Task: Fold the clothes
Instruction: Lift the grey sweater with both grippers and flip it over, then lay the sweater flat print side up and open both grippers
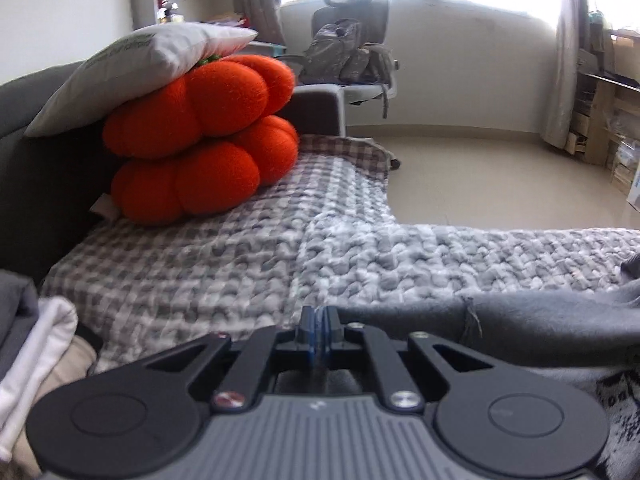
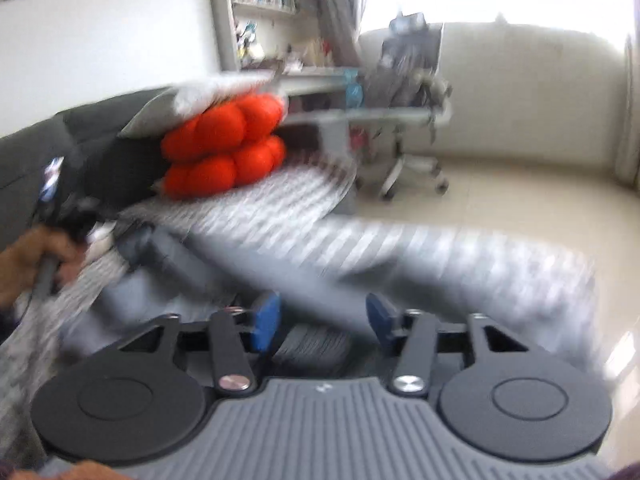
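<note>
A grey garment (image 1: 520, 320) lies across the checked blanket (image 1: 240, 248) on the sofa. It runs to the right from the tips of my left gripper (image 1: 318, 330). That gripper's blue pads are pressed together, with the garment's edge seemingly pinched between them. In the blurred right wrist view the same grey garment (image 2: 248, 268) stretches from the left gripper (image 2: 76, 208), held by a person's hand (image 2: 32, 256), down toward my right gripper (image 2: 322, 318). The right gripper is open. Its blue pads (image 2: 266, 320) stand well apart and touch nothing, with the cloth just beyond them.
Two orange pumpkin cushions (image 1: 200, 140) under a white pillow (image 1: 140, 68) sit at the sofa's back. A stack of folded white and grey clothes (image 1: 36, 344) lies at the lower left. An office chair with a backpack (image 1: 352, 56) and shelves (image 1: 608, 112) stand across the pale floor (image 1: 500, 176).
</note>
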`<action>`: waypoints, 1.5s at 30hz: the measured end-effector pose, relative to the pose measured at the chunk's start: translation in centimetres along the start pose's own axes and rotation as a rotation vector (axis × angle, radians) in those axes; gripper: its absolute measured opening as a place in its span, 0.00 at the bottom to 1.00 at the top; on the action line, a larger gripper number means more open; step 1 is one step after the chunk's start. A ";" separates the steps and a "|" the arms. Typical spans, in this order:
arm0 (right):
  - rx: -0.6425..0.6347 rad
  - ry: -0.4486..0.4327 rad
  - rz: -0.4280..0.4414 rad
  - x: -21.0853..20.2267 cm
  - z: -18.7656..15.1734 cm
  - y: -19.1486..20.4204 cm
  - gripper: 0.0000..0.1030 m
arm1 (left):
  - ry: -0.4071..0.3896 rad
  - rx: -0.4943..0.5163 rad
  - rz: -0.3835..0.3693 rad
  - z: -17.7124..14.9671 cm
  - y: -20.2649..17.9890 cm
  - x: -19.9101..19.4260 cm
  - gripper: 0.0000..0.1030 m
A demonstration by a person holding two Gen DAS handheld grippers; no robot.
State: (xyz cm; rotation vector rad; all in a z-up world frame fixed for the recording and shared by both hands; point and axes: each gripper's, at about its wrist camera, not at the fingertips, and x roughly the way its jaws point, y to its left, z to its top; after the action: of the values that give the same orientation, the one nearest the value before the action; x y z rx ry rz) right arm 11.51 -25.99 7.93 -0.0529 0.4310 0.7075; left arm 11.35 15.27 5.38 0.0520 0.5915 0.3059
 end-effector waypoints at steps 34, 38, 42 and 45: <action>-0.202 0.106 -0.430 14.7 0.4 -4.5 0.16 | 0.056 0.071 0.025 -0.3 -2.0 3.5 0.08; -0.177 0.089 -0.449 12.2 0.8 -4.5 0.21 | 0.030 0.053 0.016 0.3 -1.6 2.1 0.10; -0.036 0.108 -0.439 10.1 0.1 -5.0 0.28 | 0.025 0.028 -0.012 0.4 -0.8 1.0 0.19; 0.051 0.108 -0.405 6.6 -1.5 -4.8 0.28 | 0.042 -0.012 -0.017 -0.1 0.2 -0.5 0.32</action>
State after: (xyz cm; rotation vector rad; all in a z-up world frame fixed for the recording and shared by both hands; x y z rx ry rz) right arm 18.51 -25.80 3.47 -0.1269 0.5225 0.2951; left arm 10.84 15.27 5.55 0.0295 0.6313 0.2948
